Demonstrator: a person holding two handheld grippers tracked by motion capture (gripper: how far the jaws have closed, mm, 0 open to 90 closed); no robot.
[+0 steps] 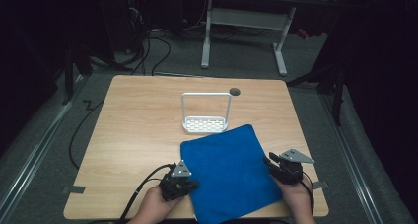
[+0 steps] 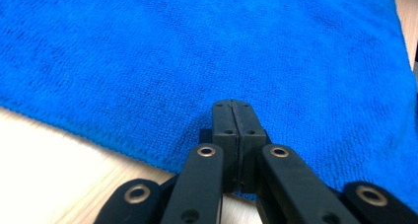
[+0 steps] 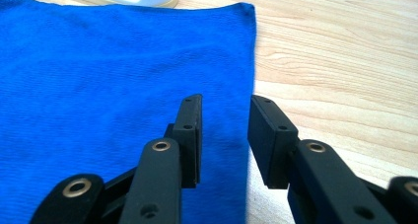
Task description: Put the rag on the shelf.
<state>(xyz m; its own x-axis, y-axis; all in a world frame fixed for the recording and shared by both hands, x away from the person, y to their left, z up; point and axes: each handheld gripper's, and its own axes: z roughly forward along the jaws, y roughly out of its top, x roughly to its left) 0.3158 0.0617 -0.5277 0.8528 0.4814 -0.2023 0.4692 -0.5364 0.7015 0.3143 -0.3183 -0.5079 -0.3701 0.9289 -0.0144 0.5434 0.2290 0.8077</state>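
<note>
One blue terry cloth (image 1: 229, 172), square and nubby-textured, lies flat on the pale wood-grain bench (image 1: 133, 135), its far edge just beside one white perforated plastic rack with a tall hoop handle (image 1: 205, 119). Two black tools flank it. The left tool (image 2: 232, 116) has its jaws pressed together over the cloth's hemmed left edge; whether fabric is pinched between them cannot be told. The right tool (image 3: 224, 130) stands narrowly parted, straddling the cloth's right edge. One small dark round hole (image 1: 234, 91) marks the bench beyond the rack.
</note>
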